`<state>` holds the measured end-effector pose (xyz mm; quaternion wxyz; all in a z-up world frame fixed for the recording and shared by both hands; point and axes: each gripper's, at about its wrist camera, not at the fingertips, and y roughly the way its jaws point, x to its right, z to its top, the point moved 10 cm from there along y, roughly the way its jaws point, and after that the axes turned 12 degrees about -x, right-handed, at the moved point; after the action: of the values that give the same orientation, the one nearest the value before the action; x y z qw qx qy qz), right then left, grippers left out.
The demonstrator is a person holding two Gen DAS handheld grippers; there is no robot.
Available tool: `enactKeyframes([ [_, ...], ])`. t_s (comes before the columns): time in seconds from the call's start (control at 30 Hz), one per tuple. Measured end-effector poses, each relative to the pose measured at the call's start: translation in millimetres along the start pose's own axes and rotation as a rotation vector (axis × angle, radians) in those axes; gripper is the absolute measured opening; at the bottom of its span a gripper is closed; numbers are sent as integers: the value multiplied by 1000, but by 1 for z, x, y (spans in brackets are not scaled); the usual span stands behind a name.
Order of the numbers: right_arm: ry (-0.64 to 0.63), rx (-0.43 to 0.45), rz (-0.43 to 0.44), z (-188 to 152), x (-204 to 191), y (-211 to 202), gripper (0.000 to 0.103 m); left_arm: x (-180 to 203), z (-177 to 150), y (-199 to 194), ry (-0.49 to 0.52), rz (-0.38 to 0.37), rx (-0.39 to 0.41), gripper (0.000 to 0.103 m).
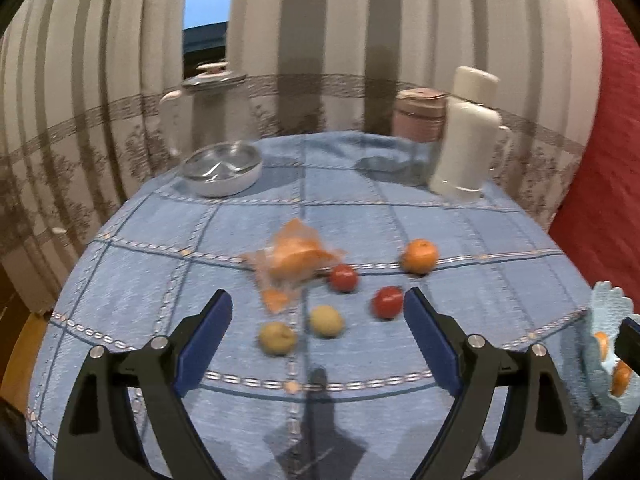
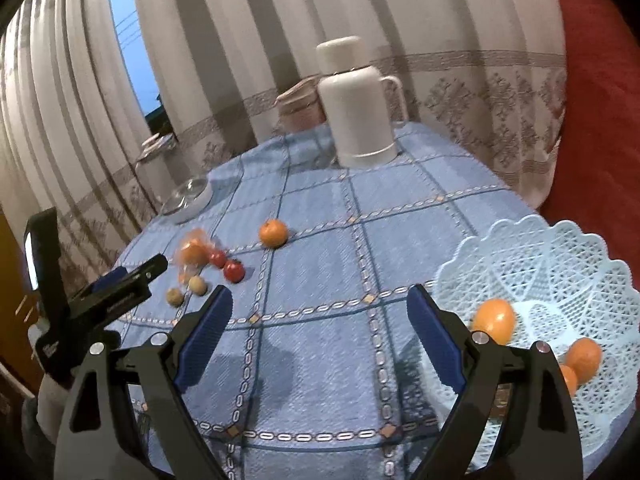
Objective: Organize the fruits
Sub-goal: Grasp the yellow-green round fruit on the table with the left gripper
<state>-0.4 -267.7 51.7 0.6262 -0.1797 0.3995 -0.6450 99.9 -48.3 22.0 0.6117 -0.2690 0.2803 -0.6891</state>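
Loose fruit lies in a small cluster near the middle of a round table covered by a blue woven tablecloth (image 1: 460, 236) with a grid of pale stitched lines. The cluster holds two smooth, round red fruits (image 1: 344, 277), two dull yellow-green, slightly lumpy round fruits (image 1: 326, 321), and a crinkled clear plastic bag of orange fruit (image 1: 294, 258), blurred in both views. A single round orange with a dimpled skin (image 1: 419, 256) sits a little apart, to the right of the bag.

At the table's right edge stands a pale blue plastic basket with a lacy openwork wall and a scalloped rim (image 2: 560, 264). Three oranges (image 2: 494, 320) rest inside it.

The left gripper (image 1: 318, 300) hovers over the loose fruit with its black arms and ribbed blue pads spread wide, nothing between them. The right gripper (image 2: 320, 300) hangs above bare cloth just left of the basket, also spread wide and empty.

At the far side of the table are a tall, smooth white plastic thermos jug with a handle (image 2: 356, 108), a shallow round shiny metal dish (image 1: 222, 168), and a stack of pinkish round containers (image 1: 418, 114). Striped beige curtains (image 1: 320, 20) hang behind.
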Motion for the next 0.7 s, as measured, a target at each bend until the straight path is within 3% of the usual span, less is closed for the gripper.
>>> enactKeyframes([
  [0.2, -23, -32, 16, -8, -11, 13, 90, -20, -8, 20, -20, 17, -40, 77],
  [0.47, -34, -80, 26, -18, -15, 30, 90, -33, -22, 55, -58, 4, -144, 49],
  [0.7, -54, -108, 44, -22, -26, 44, 90, -36, -31, 74, -99, -63, -222, 41],
])
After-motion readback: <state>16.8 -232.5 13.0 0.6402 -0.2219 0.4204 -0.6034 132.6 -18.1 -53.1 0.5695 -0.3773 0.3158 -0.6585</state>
